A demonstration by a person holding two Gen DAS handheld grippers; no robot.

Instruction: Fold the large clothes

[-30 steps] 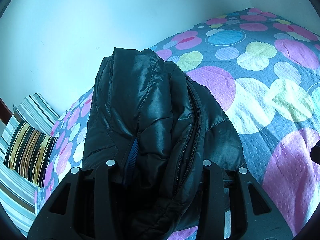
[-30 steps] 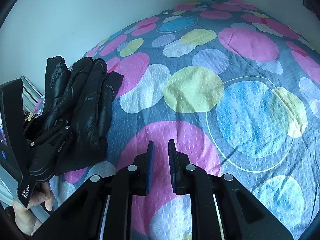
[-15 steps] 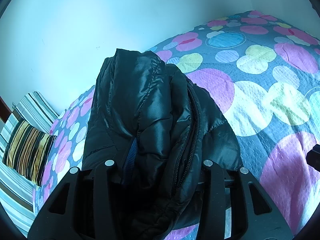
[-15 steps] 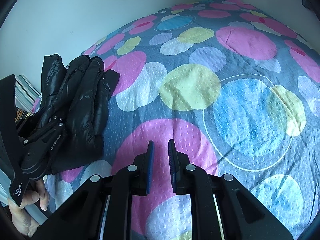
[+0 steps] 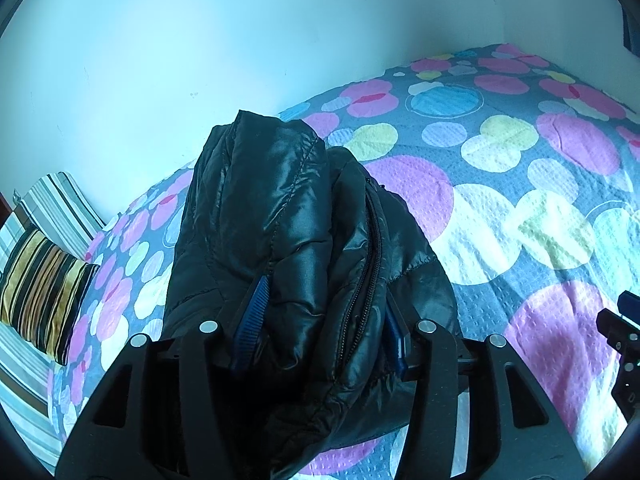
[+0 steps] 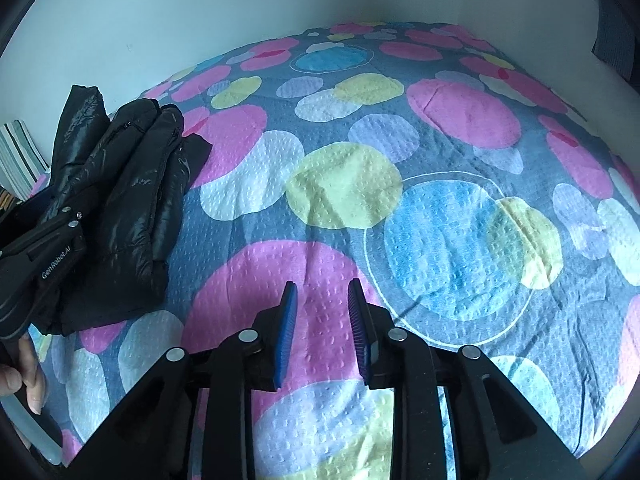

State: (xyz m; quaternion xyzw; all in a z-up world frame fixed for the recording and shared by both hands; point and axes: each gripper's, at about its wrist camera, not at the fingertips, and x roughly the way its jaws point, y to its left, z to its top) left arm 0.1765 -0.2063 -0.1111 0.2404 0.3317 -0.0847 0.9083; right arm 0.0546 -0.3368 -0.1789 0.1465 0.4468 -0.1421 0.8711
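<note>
Left gripper [image 5: 324, 320]: jaws opening, folded black jacket [image 5: 288, 240] bunched between the blue pads [image 5: 250, 312]; left pad looks partly clear of the fabric, right pad close against it, contact hard to call. Jacket sits on the bedspread [image 5: 520, 216] ahead of and under this gripper, near the wall side, striped pillow [image 5: 36, 280] off to its left.

Right gripper [image 6: 322, 328]: jaws opening, narrow gap, nothing between them, only bedspread below. From this view the jacket [image 6: 120, 200] is far left, with the left gripper body [image 6: 36, 264] over its near edge and a hand [image 6: 20, 376] at the frame edge.

Step judged: letting go of the folded bundle. To do it well: open the left jaws fully before backing out, pull straight back along the fingers so the zipper edge isn't dragged and the fold stays stacked. Right gripper could press the top layer flat if it springs up; puffy fabric likely rebounds.

Versus a second ago: left pads were buried in fabric, now the left blue pad shows clearly, gap wider. Right jaws were nearly closed, now visibly parted. Jacket in the same spot, same shape. Both views framed about the same.
</note>
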